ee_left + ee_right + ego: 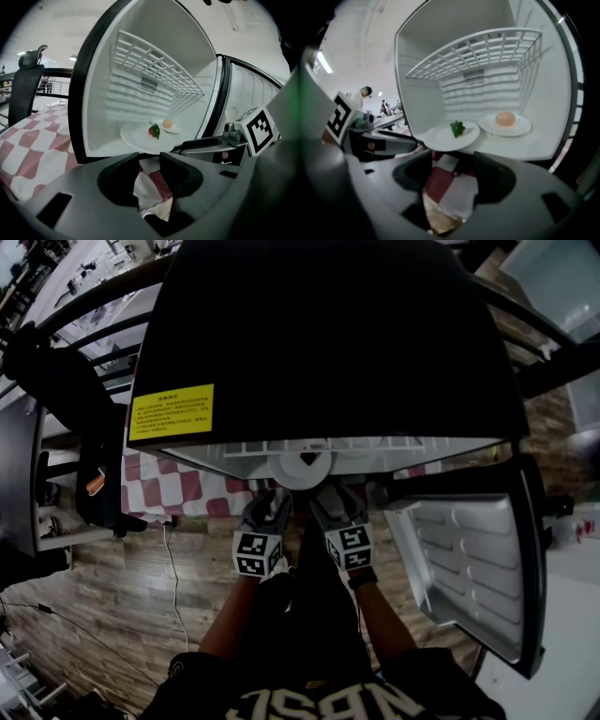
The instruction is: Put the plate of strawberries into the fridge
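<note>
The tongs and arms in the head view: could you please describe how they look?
The left tongs and right tongs are dark, each carrying a white cube with black square markers. Their own views show grey moulded bodies with black jaws. The person wears a dark top with pale lettering.

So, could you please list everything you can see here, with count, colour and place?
fridge: one, black outside, white inside, door open
label: one, yellow, on the fridge top
wire shelf: one, white, high inside the fridge
plate: one, white, front of the fridge floor
strawberry: one, red with green leaves, on the plate
small plate: one, white, beside the plate, further in
round thing: one, orange, on the small plate
tablecloth: one, red and white checks, below the fridge
left gripper: grey, facing the fridge, open, empty
right gripper: grey, facing the fridge, open, empty
</note>
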